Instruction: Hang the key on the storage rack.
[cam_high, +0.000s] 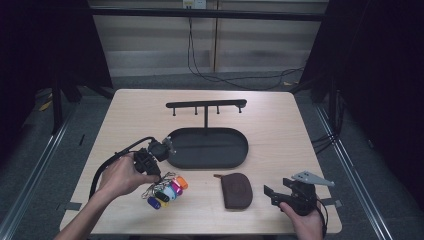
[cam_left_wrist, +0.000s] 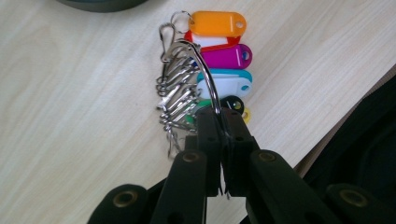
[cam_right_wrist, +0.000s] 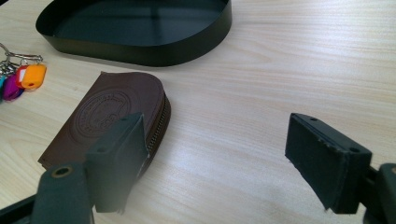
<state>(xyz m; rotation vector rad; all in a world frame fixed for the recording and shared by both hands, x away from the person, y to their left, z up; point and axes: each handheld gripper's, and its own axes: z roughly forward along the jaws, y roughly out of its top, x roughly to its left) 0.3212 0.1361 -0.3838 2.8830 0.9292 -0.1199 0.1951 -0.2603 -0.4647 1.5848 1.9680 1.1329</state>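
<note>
Pinching wire ring (cam_left_wrist: 208, 79) of key bunch (cam_high: 167, 190), left gripper (cam_left_wrist: 220, 122) pressed tight; bunch light, floppy, tags dangle. Right gripper (cam_right_wrist: 224, 161) spread, idle.

In the left gripper view the left gripper (cam_left_wrist: 223, 122) covers the lower part of the key tags (cam_left_wrist: 223, 56) — the green and yellow ones show only as slivers beside the jaws. In the right gripper view the brown pouch (cam_right_wrist: 112, 109) is partly behind one jaw, its stamped text too small to read, and the black tray (cam_right_wrist: 140, 44) is cut by the top edge.
</note>
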